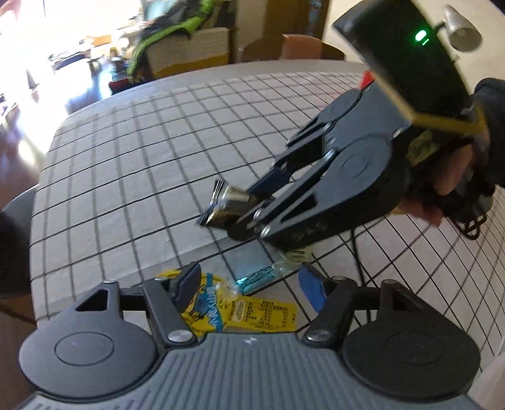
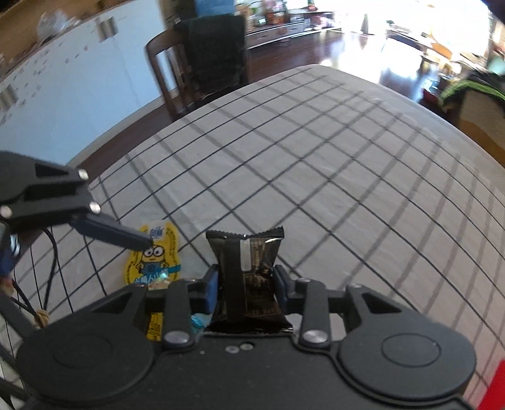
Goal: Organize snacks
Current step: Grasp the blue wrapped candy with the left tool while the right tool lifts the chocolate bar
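Nearest us, right gripper (image 2: 246, 277) clamps dark snack packet (image 2: 249, 277) above checked tablecloth (image 2: 315, 176); left gripper (image 1: 249, 284) part-open (nothing pinched) over yellow packet (image 1: 252, 312); we should lower squarely, straddle wrapper, then close.

I stand at a table (image 2: 315, 164) covered with a pale grey cloth (image 1: 142, 157) crossed by dark grid lines. Past its far edge a dark wooden chair (image 2: 176, 72) has a dark cloth draped over its back. Behind it runs a white cabinet (image 2: 79, 63) with metal handles. The floor (image 2: 300, 47) is dark glossy wood, glaring where strong daylight pours in. A green cloth (image 1: 176, 31) lies over a beige box, and a small metal lamp (image 1: 462, 30) hangs on the wall.
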A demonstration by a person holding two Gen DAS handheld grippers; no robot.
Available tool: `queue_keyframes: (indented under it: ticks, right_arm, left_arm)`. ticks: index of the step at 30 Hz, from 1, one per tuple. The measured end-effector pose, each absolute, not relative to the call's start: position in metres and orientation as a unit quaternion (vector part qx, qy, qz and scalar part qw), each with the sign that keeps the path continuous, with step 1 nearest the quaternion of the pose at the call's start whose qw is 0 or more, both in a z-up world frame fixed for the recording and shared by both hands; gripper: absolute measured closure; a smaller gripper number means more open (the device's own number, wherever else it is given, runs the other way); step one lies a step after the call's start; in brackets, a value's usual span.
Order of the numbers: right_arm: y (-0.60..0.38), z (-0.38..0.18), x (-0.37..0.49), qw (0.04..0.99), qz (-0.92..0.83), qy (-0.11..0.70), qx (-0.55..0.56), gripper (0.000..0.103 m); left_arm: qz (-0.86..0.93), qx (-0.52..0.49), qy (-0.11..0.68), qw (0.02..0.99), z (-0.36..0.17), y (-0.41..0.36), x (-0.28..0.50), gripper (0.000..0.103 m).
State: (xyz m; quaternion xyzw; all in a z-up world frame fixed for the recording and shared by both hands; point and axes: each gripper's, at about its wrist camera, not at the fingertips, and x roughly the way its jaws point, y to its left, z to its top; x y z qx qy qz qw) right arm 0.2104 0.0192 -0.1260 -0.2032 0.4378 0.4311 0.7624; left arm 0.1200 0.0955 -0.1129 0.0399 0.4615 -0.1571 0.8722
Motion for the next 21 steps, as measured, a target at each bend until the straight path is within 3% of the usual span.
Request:
queue_keyframes:
  ticks: [2, 12, 16, 21]
  right_arm:
    - [0.004, -0.12, 0.212, 0.775, 0.412, 0.443, -0.185, 0.068]
    - [-0.057, -0.108, 0.186, 0.817, 0.331, 0.464, -0.086, 0.068]
    - [-0.067, -0.108, 0.172, 0.825, 0.314, 0.465, -0.069, 0.068]
    - [-0.08, -0.109, 0.158, 0.836, 0.288, 0.463, -0.054, 0.068]
  left_arm:
    - [-0.173, 0.048, 0.467, 0.866, -0.115, 0.095, 0.127, 0.038]
    - [-0.252, 0.098, 0.508, 0.818, -0.132, 0.084, 0.157, 0.066]
    - [-0.265, 0.124, 0.506, 0.811, -0.135, 0.08, 0.157, 0.07]
    - [-0.252, 0.151, 0.494, 0.818, -0.139, 0.071, 0.154, 0.086]
